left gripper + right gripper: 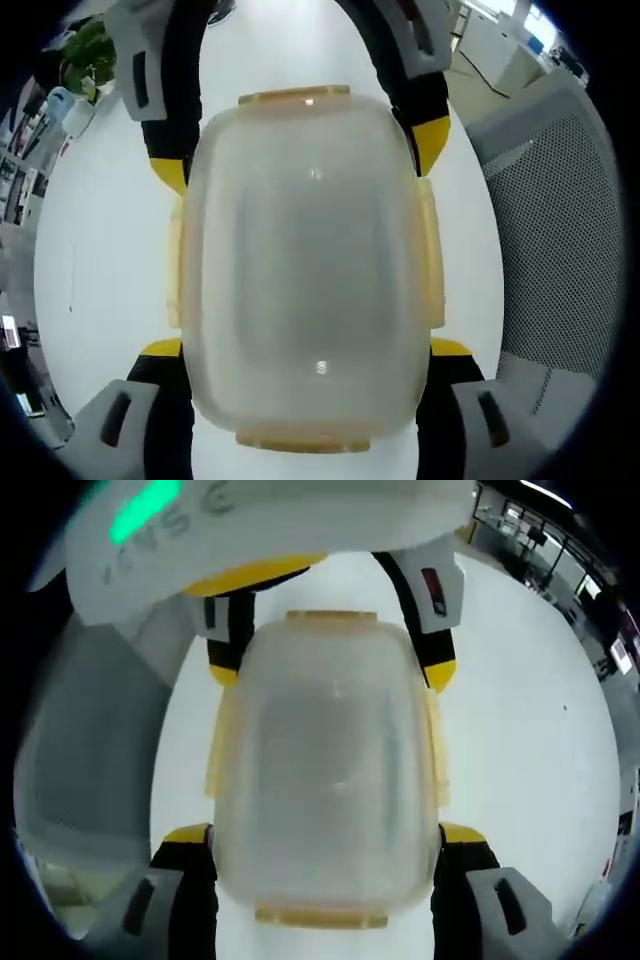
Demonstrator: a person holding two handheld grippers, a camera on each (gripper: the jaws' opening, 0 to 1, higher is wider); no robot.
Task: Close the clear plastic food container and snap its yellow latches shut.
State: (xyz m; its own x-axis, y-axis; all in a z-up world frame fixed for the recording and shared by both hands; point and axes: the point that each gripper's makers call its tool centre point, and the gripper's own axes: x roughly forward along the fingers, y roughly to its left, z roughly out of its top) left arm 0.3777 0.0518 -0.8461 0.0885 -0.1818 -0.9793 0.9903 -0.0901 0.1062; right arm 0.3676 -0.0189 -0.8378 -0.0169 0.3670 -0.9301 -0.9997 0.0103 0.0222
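Observation:
The clear plastic food container [305,260] lies on a white table [100,250] with its lid down on it. Pale yellow latches [295,96] run along all of its edges; whether they are snapped I cannot tell. My left gripper [305,348] rises from the bottom of the left gripper view, its yellow-tipped jaws pressed against the container's two long sides. My right gripper [300,155] comes in from the top and clasps the far end the same way. In the right gripper view the container [325,780] sits between my right gripper [323,832] and the left gripper [332,670].
A grey mesh chair [560,230] stands just past the table's edge, seen also as the chair [80,760] in the right gripper view. A potted plant [85,50] and shelves lie beyond the table. Office desks [560,550] stand further off.

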